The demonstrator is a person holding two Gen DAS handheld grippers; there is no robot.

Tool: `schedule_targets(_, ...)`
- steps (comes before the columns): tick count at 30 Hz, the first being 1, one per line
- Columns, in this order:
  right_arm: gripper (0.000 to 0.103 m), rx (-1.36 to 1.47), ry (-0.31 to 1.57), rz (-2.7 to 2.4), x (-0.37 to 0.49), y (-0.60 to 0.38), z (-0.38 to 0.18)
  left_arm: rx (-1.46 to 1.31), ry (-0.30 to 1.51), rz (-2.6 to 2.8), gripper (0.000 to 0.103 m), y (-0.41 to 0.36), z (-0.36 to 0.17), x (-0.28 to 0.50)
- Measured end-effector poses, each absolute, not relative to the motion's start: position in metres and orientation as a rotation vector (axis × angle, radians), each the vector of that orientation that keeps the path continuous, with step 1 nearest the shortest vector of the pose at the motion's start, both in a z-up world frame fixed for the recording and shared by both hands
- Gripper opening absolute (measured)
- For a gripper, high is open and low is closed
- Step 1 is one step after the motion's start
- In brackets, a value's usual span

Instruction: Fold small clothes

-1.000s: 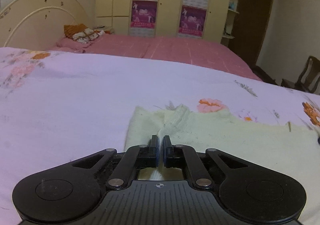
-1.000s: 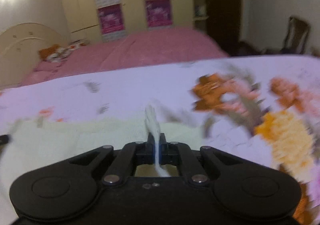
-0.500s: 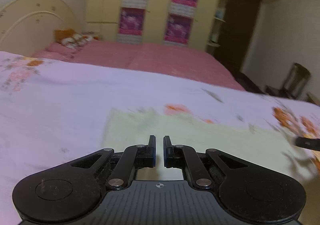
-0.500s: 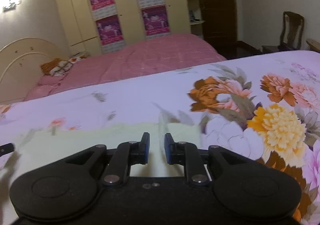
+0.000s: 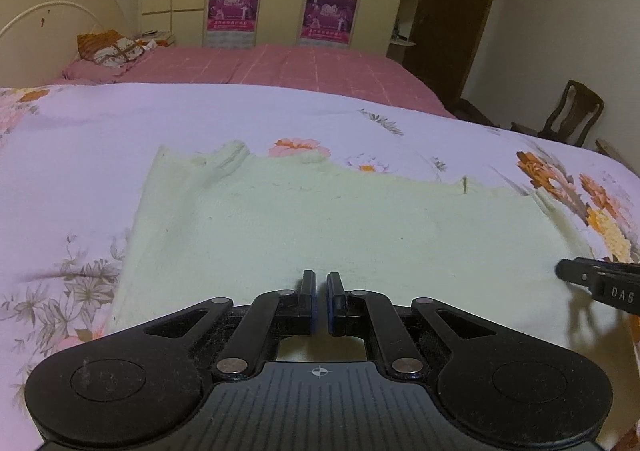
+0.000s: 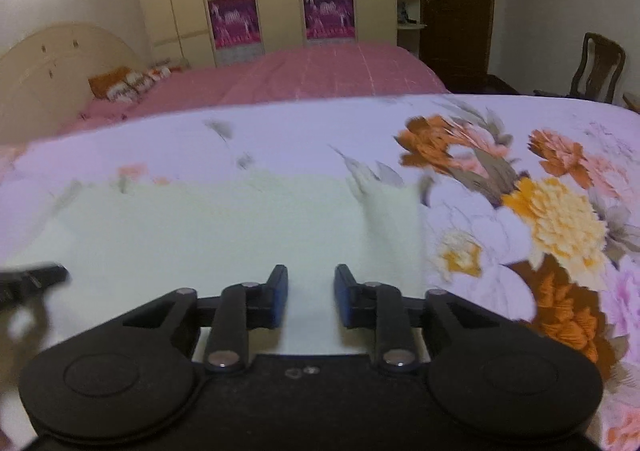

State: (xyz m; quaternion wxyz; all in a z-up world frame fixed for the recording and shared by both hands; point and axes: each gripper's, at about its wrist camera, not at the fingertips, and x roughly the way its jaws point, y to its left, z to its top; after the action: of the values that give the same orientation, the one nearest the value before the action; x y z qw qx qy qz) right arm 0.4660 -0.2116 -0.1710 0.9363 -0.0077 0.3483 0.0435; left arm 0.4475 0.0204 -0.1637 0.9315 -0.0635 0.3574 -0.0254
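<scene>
- Both grippers have let go of the pale green knitted garment (image 5: 320,227) since a second ago, when each pinched up a ridge of its fabric; it now lies flat and spread across the floral bedspread (image 5: 80,155).
- Left gripper (image 5: 321,283) hangs over the garment's near edge, its black fingers with blue pads drawn almost together with only a thin slit between them, nothing in the slit.
- Right gripper (image 6: 311,279) hangs over the garment's right part, its jaws opening, with a clear gap and no cloth between the pads.
- In the left wrist view the right gripper's finger juts in from the right edge, over the garment's right side.
- Garment: soft, fuzzy knit, roughly rectangular, with an uneven far edge and ribbed folds near its far left corner.
- Bedspread: smooth lilac-white cloth printed with orange, yellow and pink flowers.
- Beyond lies a pink checked bed (image 5: 280,67) with a cream arched headboard (image 5: 52,7), patterned cushions (image 5: 110,49), a cream wardrobe bearing magenta posters (image 5: 234,3), a dark door (image 5: 456,23) and a wooden chair (image 5: 572,115).
</scene>
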Motion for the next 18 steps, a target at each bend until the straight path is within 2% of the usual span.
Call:
schedule_targets(3,0.023,-0.091,0.684,0.025,0.463,-0.217,-0.175,-0.119,0.732,-0.054,0.005,0.019,-0.163,0.451)
schedule_targets(14,0.027,0.003,0.660,0.096,0.438,-0.212,-0.147,-0.107,0.746,-0.039,0.006,0.017,-0.150,0.443)
schedule_targets(15,0.028,0.005,0.653,0.120,0.433,-0.205,-0.144,-0.108,0.744,-0.044,0.011,0.016,-0.148,0.439)
schedule_targets(17,0.028,0.015,0.653,0.168,0.425,-0.192,-0.139,-0.107,0.739,-0.058,0.038,0.014,-0.145,0.431)
schedule_targets(18,0.028,0.019,0.657,0.192,0.421,-0.184,-0.139,-0.105,0.733,-0.063,0.065,0.012,-0.144,0.427)
